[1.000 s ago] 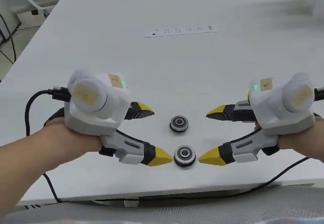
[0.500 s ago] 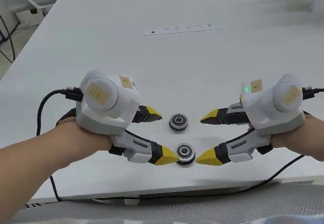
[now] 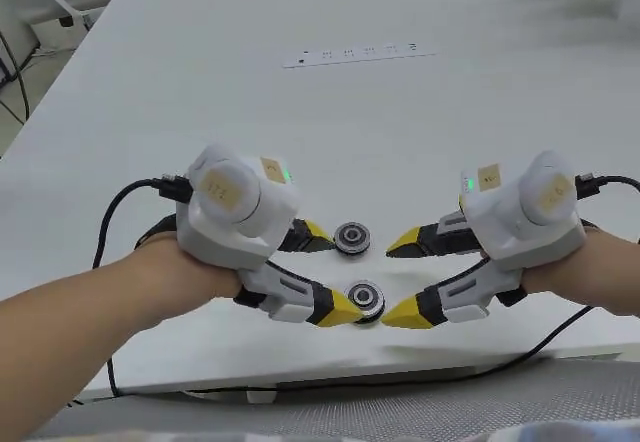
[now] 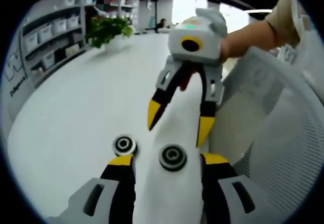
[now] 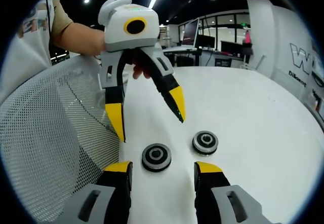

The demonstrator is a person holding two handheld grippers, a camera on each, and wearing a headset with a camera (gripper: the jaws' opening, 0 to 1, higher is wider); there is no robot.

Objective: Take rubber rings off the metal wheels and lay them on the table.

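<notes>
Two small metal wheels with black rubber rings lie on the white table point(image 3: 400, 122). The far wheel point(image 3: 352, 237) sits just behind the near wheel point(image 3: 365, 299). My left gripper point(image 3: 335, 272) comes in from the left, open, its lower yellow tip touching or nearly touching the near wheel. My right gripper point(image 3: 394, 280) faces it from the right, open, tips just short of both wheels. In the left gripper view the near wheel point(image 4: 173, 157) lies between my jaws, the far wheel point(image 4: 125, 145) beside one tip. In the right gripper view the near wheel point(image 5: 156, 156) and the far wheel point(image 5: 205, 142) lie just ahead.
A row of sockets point(image 3: 357, 55) is set in the table further back. The table's front edge point(image 3: 330, 367) runs close behind the near wheel. Black cables point(image 3: 110, 252) trail from both grippers. A mesh chair point(image 5: 55, 148) stands at the front edge.
Both grippers have closed in on the wheels from either side, still open. The left one's lower tip now reaches the near wheel. The wheels have not moved.
</notes>
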